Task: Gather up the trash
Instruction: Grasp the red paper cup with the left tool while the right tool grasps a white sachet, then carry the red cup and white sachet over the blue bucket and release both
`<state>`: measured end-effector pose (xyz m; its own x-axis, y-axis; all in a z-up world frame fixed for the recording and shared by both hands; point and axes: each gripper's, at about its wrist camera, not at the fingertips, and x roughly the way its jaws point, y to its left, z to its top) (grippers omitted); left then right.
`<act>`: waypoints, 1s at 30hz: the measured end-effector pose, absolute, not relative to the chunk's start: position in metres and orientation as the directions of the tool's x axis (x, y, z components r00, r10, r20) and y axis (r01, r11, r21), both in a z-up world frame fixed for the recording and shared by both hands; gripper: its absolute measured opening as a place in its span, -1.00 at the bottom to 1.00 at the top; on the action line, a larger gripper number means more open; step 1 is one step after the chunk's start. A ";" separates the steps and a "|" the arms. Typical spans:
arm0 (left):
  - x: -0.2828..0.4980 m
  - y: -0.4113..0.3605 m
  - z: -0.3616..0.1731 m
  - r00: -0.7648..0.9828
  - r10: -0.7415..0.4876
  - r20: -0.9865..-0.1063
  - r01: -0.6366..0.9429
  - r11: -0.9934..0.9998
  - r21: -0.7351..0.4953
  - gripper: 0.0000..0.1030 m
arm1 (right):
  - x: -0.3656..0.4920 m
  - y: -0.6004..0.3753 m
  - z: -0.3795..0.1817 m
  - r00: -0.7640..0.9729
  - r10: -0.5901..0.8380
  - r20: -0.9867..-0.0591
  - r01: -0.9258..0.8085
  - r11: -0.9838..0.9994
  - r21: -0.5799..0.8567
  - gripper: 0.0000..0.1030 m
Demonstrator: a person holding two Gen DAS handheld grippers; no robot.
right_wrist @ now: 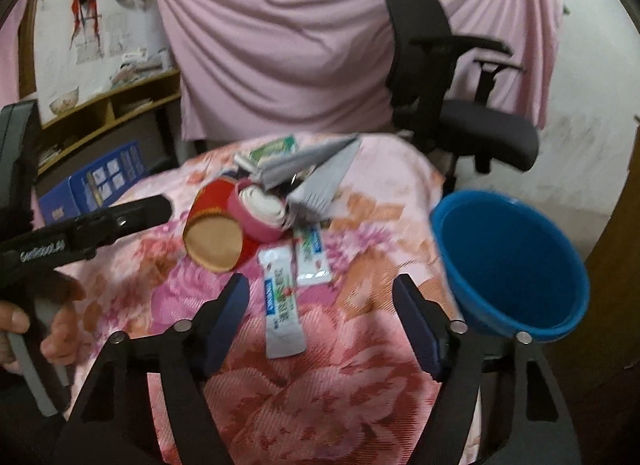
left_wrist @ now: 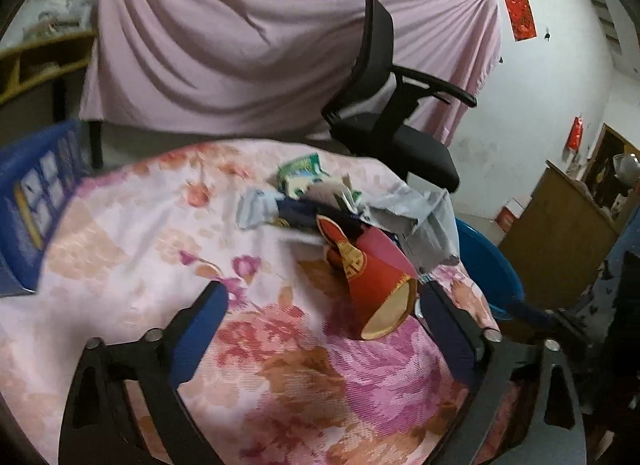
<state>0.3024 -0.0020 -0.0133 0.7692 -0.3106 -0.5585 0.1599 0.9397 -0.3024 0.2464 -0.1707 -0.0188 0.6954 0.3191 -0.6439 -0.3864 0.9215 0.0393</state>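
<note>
Trash pile sits mid-table, toward the far edge. Cup lies on its side at pile's left, mouth facing near side. Two sachets lie flat just in front of pile. Basin off table's right edge. Box at table's left. Chair behind table, right; curtain behind that.

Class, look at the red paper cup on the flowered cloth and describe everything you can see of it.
The red paper cup lies on its side on the flowered cloth, open mouth facing the cameras, tan inside. Gold print marks its wall. It seems to touch the pink cup and the trash pile behind. No tool holds it.
</note>
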 end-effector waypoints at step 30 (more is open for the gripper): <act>0.266 -0.031 0.004 0.802 -0.337 -0.493 0.273 0.941 -0.200 -0.83 | 0.232 -0.185 -0.014 0.744 0.435 -0.506 -0.439 0.891 0.121 -0.63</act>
